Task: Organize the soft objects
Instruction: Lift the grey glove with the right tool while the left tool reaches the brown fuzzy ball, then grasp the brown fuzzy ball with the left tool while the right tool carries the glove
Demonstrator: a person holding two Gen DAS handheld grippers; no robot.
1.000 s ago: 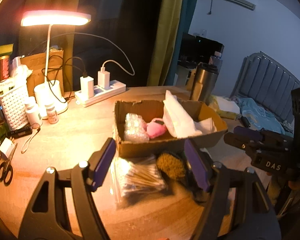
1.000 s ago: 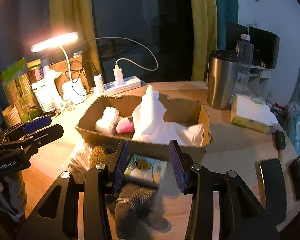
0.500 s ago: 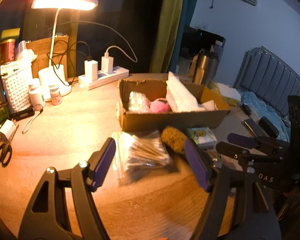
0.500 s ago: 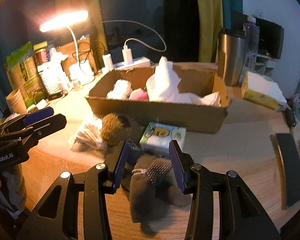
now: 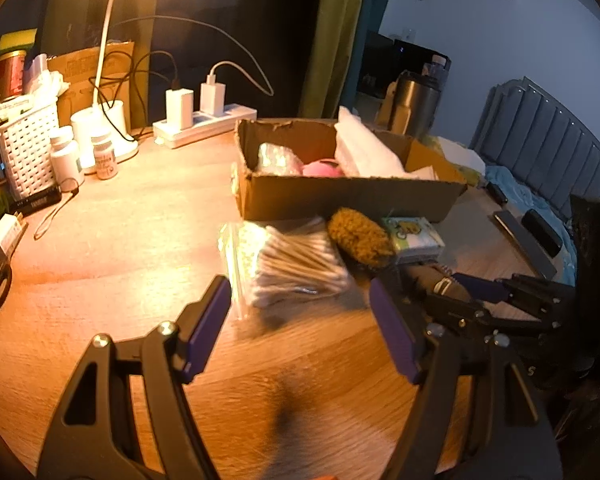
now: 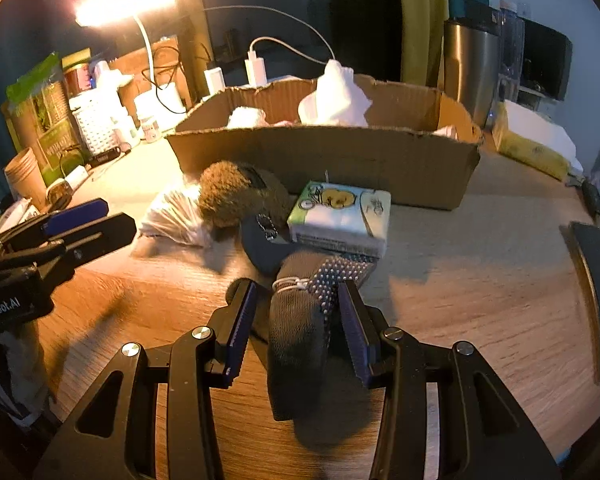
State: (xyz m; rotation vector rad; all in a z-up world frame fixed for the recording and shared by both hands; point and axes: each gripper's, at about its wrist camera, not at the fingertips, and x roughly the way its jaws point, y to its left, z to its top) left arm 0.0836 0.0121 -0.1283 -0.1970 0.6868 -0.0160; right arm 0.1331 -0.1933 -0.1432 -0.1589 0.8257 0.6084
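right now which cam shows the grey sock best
The right wrist view: the grey sock lies large and central between the right gripper fingers, its grip dots and white tie visible. In the left wrist view only the sock's end shows, small and mostly hidden behind a finger.

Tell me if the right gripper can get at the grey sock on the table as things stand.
Probably yes. The right gripper is open with its jaws on either side of the grey sock, nothing between them. The tissue pack lies just beyond the sock, and the left gripper sits off to the side.
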